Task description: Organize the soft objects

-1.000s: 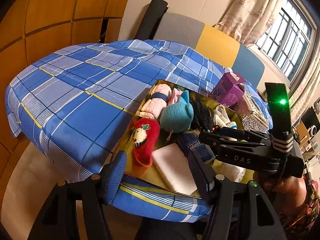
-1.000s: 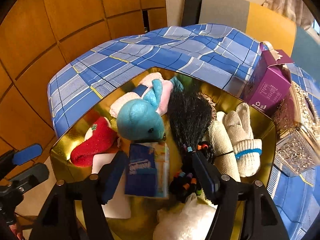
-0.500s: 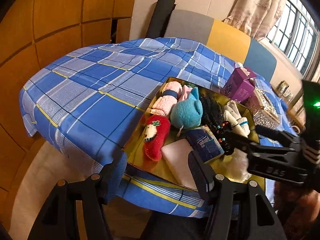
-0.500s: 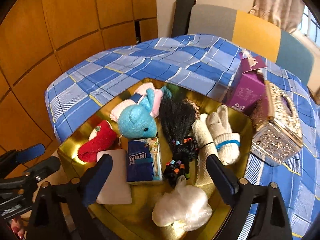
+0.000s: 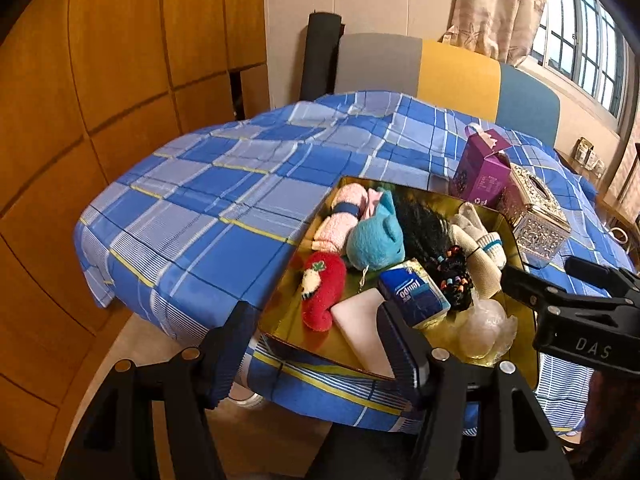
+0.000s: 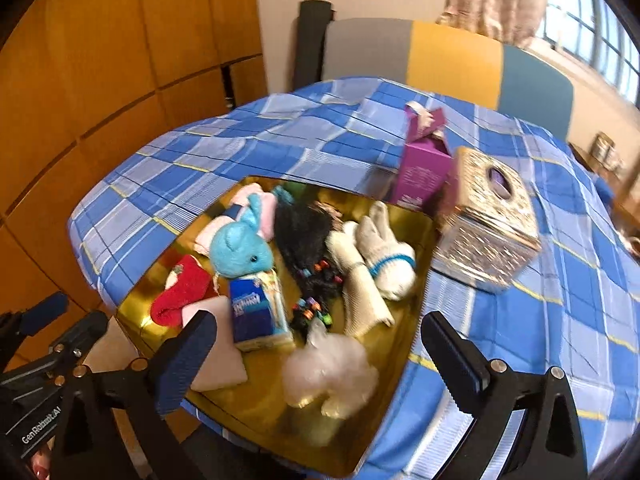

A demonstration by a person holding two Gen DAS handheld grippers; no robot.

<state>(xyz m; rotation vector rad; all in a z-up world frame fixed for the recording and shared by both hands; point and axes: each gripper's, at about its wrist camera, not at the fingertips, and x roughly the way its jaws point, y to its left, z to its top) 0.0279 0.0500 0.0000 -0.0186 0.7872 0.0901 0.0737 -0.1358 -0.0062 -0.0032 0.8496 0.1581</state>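
Ahead of both hand-held grippers, the shallow gold metal tray on the blue plaid-covered worktop collects the soft objects in one place: turquoise plush toy, red fuzzy sock, white knit gloves. Left hand-held gripper and right hand-held gripper hover short of it, jaws apart, holding nothing.
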